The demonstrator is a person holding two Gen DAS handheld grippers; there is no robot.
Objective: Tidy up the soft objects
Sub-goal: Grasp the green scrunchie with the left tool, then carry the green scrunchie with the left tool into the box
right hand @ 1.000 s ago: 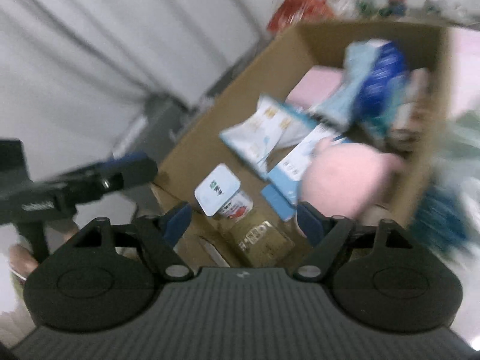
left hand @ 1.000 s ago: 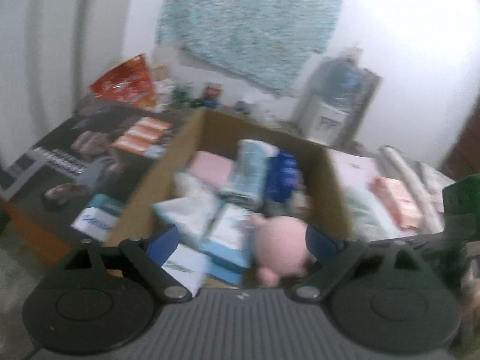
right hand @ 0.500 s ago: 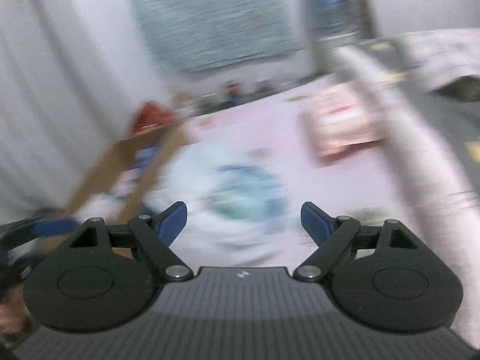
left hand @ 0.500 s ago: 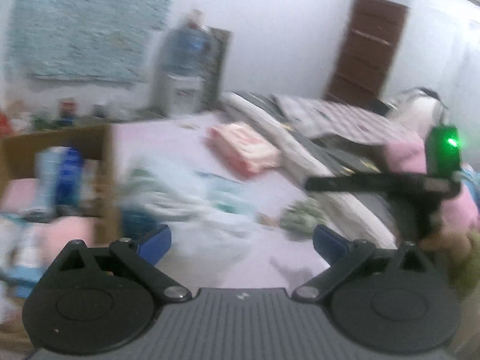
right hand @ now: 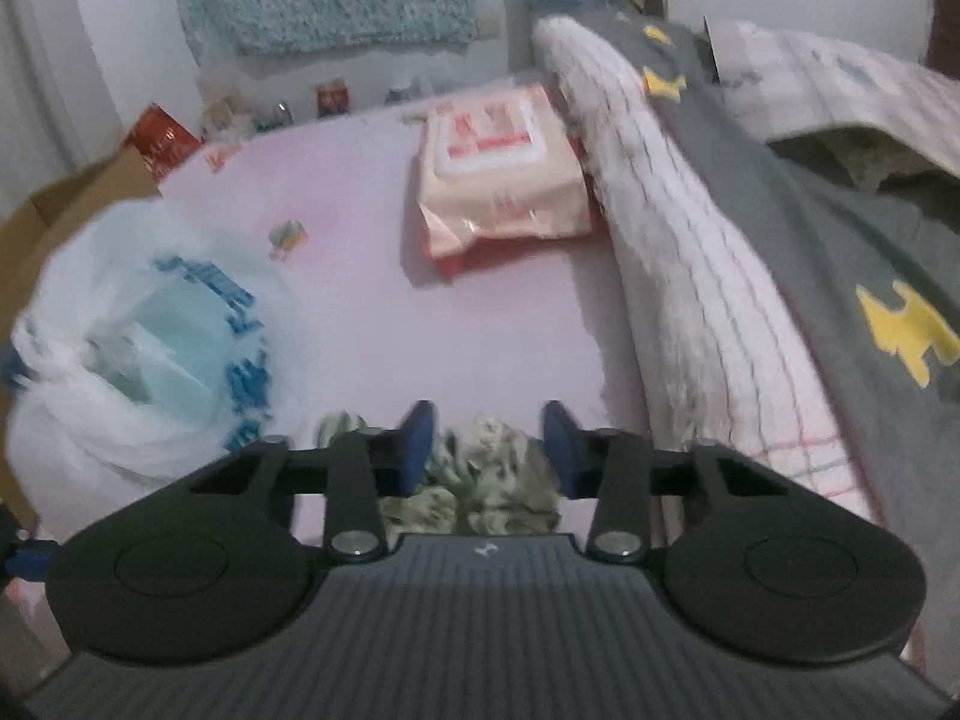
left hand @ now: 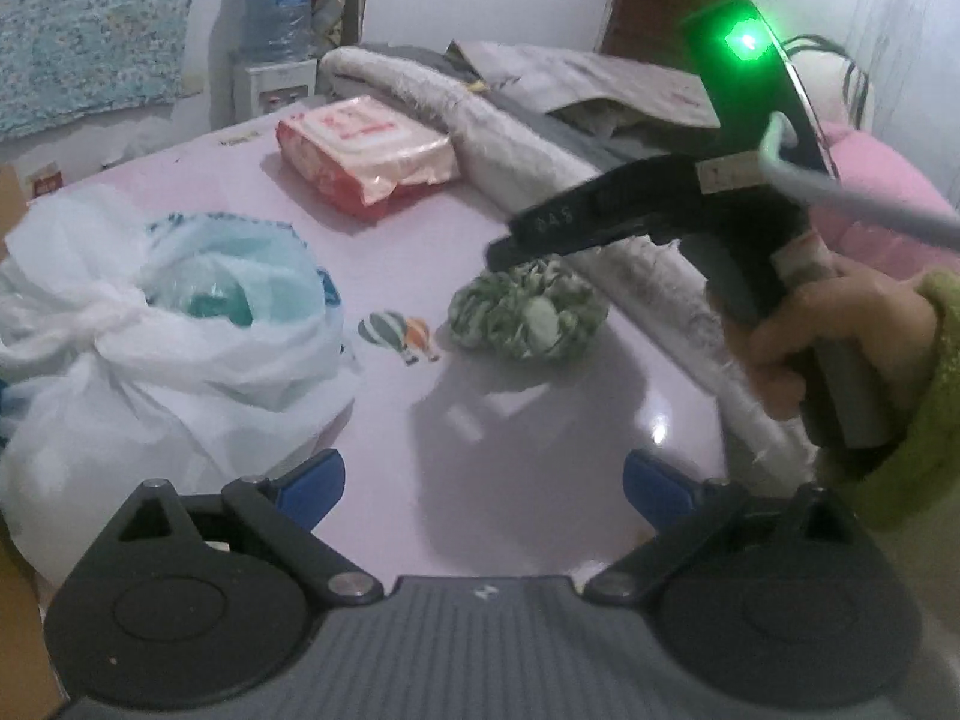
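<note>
A green-and-white patterned soft bundle point(left hand: 525, 318) lies on the pink bed sheet point(left hand: 420, 228). My right gripper point(right hand: 487, 441) is over it, its blue pads point(right hand: 415, 438) on either side of the bundle point(right hand: 489, 468) and partly closed around it. In the left wrist view the right gripper point(left hand: 510, 249) reaches in from the right above the bundle. My left gripper point(left hand: 483, 483) is open and empty, low over the sheet. A white plastic bag point(left hand: 150, 324) with teal contents sits left. A pink-and-red tissue pack point(left hand: 360, 150) lies further back.
A rolled white blanket point(right hand: 678, 252) and grey bedding point(right hand: 840, 228) run along the right. A cardboard box edge point(right hand: 78, 204) is at far left. A water dispenser point(left hand: 276, 54) stands by the back wall. The bag point(right hand: 138, 348) and pack point(right hand: 498, 168) also show in the right wrist view.
Both grippers swung away from the cardboard box with the pink plush toward the bed. The right gripper came down over the green bundle and its jaws narrowed around it.
</note>
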